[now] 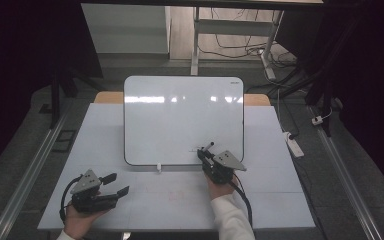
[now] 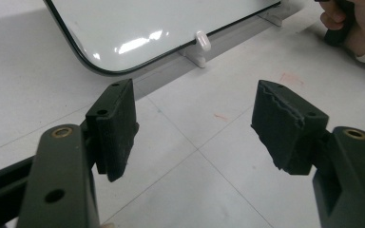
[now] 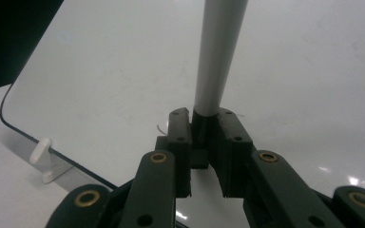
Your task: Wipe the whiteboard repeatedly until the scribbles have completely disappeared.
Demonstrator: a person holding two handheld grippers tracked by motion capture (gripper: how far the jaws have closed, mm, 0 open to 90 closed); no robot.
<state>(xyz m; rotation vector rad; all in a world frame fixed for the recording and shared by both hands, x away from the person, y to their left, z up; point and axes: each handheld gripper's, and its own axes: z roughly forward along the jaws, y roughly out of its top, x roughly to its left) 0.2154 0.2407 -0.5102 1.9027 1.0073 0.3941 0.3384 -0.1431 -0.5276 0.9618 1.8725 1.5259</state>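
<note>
A white whiteboard [image 1: 180,120] with a dark rim leans on small white feet [image 1: 158,168] at the middle of the white table [image 1: 270,200]. My right gripper [image 1: 203,156] is at the board's lower right corner, shut on a grey marker [image 1: 207,147] with a dark end. In the right gripper view the marker [image 3: 216,57] rises from between the jaws of that gripper [image 3: 204,123] over the board [image 3: 100,71]. My left gripper [image 1: 119,183] rests at the table's near left, open with nothing between its jaws. The left gripper view shows it [image 2: 197,128] open above bare table, facing the board [image 2: 161,23].
Faint red marks [image 1: 177,192] stain the table in front of the board. The right hand [image 2: 356,28] appears at the upper right of the left gripper view. On the floor at the right lies a white power strip [image 1: 293,143]. Desk legs and cables [image 1: 230,45] stand behind the table.
</note>
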